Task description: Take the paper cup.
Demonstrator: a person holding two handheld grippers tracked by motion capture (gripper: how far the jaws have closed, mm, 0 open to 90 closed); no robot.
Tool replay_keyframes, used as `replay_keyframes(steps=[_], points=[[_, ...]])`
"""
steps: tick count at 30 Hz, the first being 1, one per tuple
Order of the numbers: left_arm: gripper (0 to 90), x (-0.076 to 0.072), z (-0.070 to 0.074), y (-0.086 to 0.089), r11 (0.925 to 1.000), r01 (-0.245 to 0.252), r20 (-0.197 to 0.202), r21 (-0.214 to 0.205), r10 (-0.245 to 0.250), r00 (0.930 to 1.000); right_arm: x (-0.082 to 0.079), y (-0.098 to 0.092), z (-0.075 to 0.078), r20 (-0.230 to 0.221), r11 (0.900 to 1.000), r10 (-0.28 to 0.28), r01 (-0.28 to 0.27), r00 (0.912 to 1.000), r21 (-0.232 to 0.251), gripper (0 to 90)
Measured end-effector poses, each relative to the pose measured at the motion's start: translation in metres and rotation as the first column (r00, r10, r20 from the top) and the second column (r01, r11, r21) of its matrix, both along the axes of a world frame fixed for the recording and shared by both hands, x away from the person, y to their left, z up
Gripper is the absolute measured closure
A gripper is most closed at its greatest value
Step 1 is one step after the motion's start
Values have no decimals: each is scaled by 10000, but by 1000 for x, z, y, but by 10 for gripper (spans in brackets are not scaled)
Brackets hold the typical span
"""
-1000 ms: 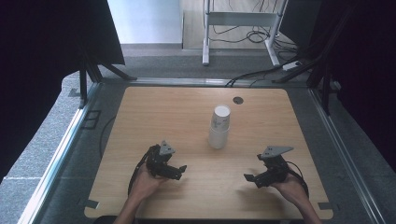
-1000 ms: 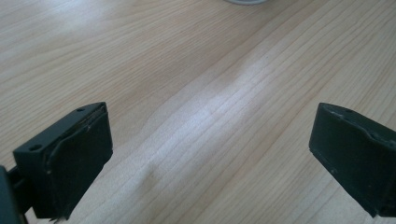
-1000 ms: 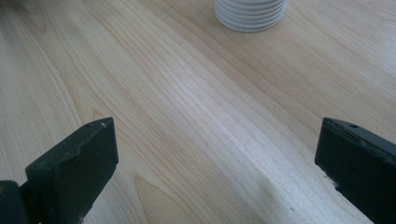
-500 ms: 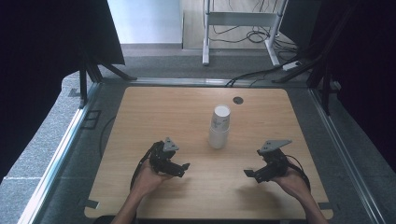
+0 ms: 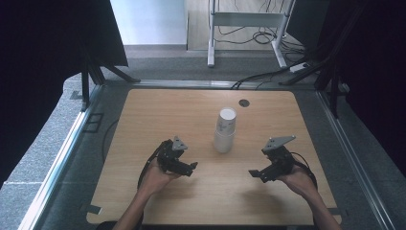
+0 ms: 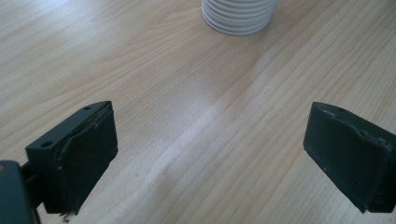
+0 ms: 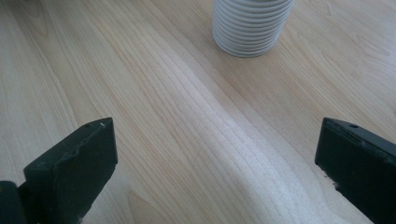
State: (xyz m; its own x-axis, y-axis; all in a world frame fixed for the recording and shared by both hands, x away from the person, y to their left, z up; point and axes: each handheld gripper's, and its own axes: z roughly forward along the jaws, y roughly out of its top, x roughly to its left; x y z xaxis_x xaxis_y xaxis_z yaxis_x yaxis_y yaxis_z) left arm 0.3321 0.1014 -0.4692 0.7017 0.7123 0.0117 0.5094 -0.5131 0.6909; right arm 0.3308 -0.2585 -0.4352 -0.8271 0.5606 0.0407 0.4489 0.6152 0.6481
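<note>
A stack of white paper cups (image 5: 224, 130) stands upside down near the middle of the wooden table (image 5: 158, 115). My left gripper (image 5: 190, 168) is held low at the front left and points right toward the stack. It is open, its jaws have just been closing a little, and only bare wood lies between them (image 6: 211, 112). The stack's ribbed rims (image 6: 238, 16) show ahead of it. At the front right, my right gripper (image 5: 254, 175) points left, open wide over bare wood (image 7: 218, 126), with the cup stack (image 7: 252, 25) ahead of it.
A small dark round grommet (image 5: 244, 102) sits near the table's far edge. Beyond the table are a white metal frame (image 5: 249, 19) and cables on the floor. Black curtains hang on both sides. Bare wood surrounds the stack.
My right gripper has lifted slightly and shifted a little. The left hand has stayed nearly where it was. The cup stack has not moved.
</note>
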Motion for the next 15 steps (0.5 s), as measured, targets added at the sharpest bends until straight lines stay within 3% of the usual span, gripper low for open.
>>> replay_keyframes(steps=[15], points=[[67,16,8,-12,9998,172,93,-135,-171,9998,19,10,16,-290,9997,191,-194,9994,-112,0]])
